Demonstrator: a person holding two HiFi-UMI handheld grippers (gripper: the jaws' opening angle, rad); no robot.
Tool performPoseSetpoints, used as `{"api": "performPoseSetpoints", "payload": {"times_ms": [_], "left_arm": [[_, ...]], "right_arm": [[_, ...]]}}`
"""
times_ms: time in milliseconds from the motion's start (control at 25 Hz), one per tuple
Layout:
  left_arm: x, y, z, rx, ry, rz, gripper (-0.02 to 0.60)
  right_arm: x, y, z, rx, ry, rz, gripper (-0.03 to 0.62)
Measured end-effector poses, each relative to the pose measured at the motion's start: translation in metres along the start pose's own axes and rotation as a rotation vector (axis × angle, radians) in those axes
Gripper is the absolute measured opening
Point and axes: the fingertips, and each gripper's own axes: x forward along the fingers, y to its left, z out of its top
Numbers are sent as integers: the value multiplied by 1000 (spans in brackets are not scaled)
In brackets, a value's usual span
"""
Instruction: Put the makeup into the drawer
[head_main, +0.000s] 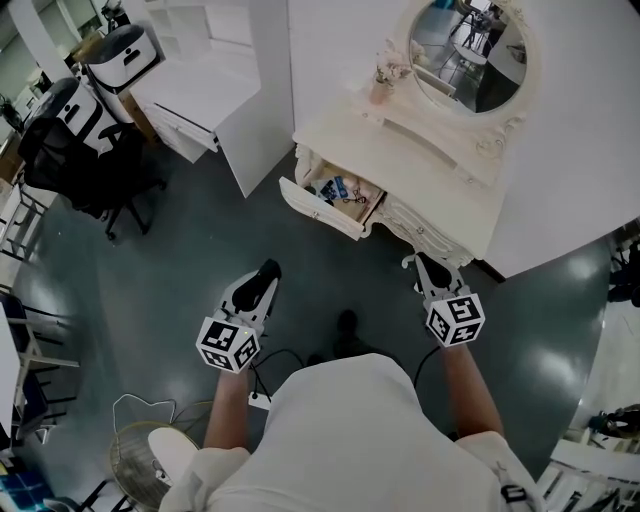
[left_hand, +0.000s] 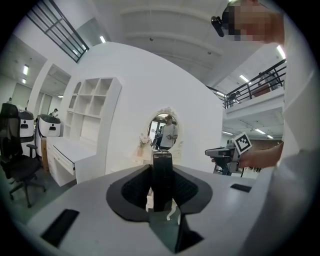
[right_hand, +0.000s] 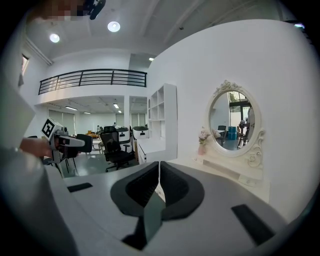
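Note:
In the left gripper view my left gripper (left_hand: 162, 175) is shut on a slim black makeup case (left_hand: 162, 172) that stands upright between the pads. The head view shows this gripper (head_main: 267, 271) over the dark floor, short of the white vanity (head_main: 400, 150). The vanity's drawer (head_main: 313, 209) is pulled open, with small blue and dark items inside. My right gripper (head_main: 431, 263) hovers near the vanity's front right corner. Its jaws (right_hand: 158, 172) are shut with nothing between them. An oval mirror (head_main: 465, 50) and a pink flower vase (head_main: 380, 85) stand on the vanity.
A black office chair (head_main: 90, 150) stands at the left, beside a white desk (head_main: 200, 100) with shelves. A round fan (head_main: 150, 455) and cables lie on the floor near the person's feet. A white wall panel (head_main: 580, 150) backs the vanity.

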Motion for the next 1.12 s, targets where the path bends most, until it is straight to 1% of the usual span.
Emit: {"api": "performPoseSetpoints", "payload": {"times_ms": [240, 600, 960, 1120], "left_arm": [[38, 15, 10, -4, 6, 32, 101], [89, 27, 27, 3, 20, 74, 103], [135, 29, 34, 7, 37, 129, 101], [154, 26, 33, -13, 37, 140, 101]], "right_arm": [[39, -27, 5, -7, 13, 41, 31], [89, -69, 23, -13, 19, 97, 31], [125, -113, 17, -14, 49, 157, 31], [139, -130, 11, -7, 65, 166, 31]]}}
